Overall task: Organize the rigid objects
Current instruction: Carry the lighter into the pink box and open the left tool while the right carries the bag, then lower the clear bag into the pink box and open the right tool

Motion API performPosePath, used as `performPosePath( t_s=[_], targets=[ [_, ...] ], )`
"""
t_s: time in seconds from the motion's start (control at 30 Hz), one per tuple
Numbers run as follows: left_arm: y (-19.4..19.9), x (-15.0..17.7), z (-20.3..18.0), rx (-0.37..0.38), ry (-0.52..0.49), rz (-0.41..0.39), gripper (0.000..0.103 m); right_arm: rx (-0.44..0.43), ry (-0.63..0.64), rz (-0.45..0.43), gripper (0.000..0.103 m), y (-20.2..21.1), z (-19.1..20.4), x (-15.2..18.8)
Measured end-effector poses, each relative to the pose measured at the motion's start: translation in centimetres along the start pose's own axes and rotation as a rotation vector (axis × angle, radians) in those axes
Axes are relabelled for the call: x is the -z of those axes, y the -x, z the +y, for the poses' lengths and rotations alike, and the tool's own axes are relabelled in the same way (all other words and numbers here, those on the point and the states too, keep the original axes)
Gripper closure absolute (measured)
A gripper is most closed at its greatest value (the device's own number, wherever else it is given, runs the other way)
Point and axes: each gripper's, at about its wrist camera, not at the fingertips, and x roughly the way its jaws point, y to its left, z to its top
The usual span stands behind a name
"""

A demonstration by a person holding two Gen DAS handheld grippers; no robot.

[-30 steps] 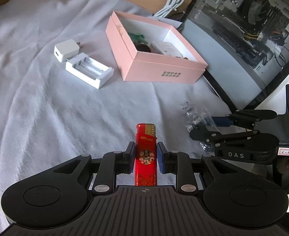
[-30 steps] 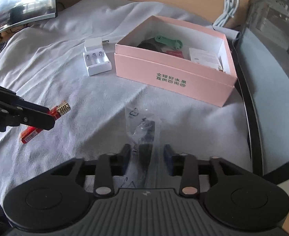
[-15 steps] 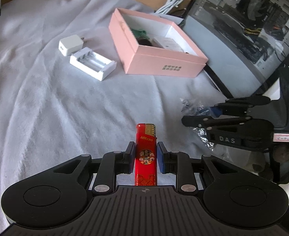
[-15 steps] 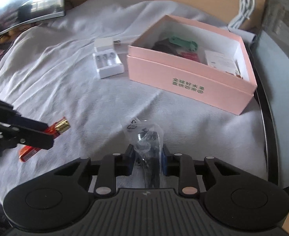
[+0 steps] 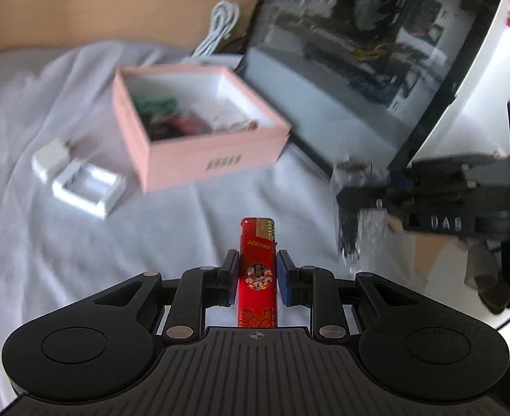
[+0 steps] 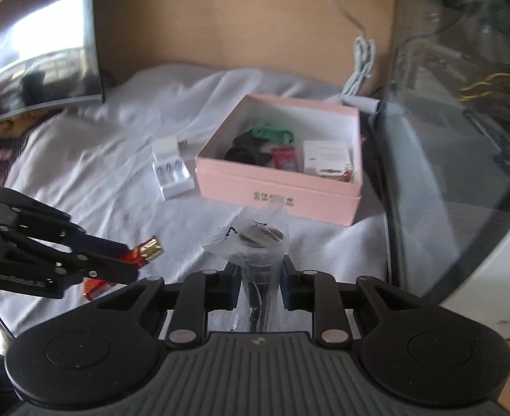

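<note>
**Two items in hand, two left beside the box**

Two white things lie on the grey cloth just left of the pink box: a small charger plug and, beside it, a battery charger tray. Neither is in the box, so by my reading they are what remains to be put away.

Next comes the left gripper, well short of the box on its near side, clenched on a red lighter whose metal head points ahead toward the box. The box itself sits open, and its floor already carries a green piece, some dark items, a small red packet and a white carton, so part of the sorting looks done.

Right of the lighter and near the box's front right corner, the right gripper grips a clear plastic bag with dark small parts inside; the bag hangs off the cloth. To the right of the box stands a glass-sided computer case.

I judge the task past halfway: two items are lifted and ready to go in, and two wait on the cloth.
</note>
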Motion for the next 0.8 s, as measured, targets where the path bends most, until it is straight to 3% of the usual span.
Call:
performPosePath(
  t_s=[0.17, 0.37, 0.53, 0.63, 0.8],
  targets=[
    [0.1, -5.0, -0.1, 0.025, -0.042, -0.076, 0.077, -0.003, -0.065, -0.033, 0.081, 1.8, -0.6, -0.2],
    [-1.5, -12.9, -0.1, -0.029, -0.111, -0.157, 0.077, 0.035, -0.083, -0.069, 0.081, 2.7, -0.7, -0.7],
    [-4.5, -17.9, 1.1, -0.025, -0.021, -0.175, 0.077, 0.06, -0.107, -0.067, 0.081, 2.9, -0.9, -0.4],
    [-6.7, -19.2, 2.1, -0.036, 0.029, -0.147, 0.076, 0.072, -0.119, -0.063, 0.081, 2.9, -1.1, -0.4],
    [-6.8, -17.4, 3.7, -0.067, 0.082, -0.187, 0.076, 0.084, -0.133, -0.063, 0.081, 2.7, -1.4, -0.8]
  ],
)
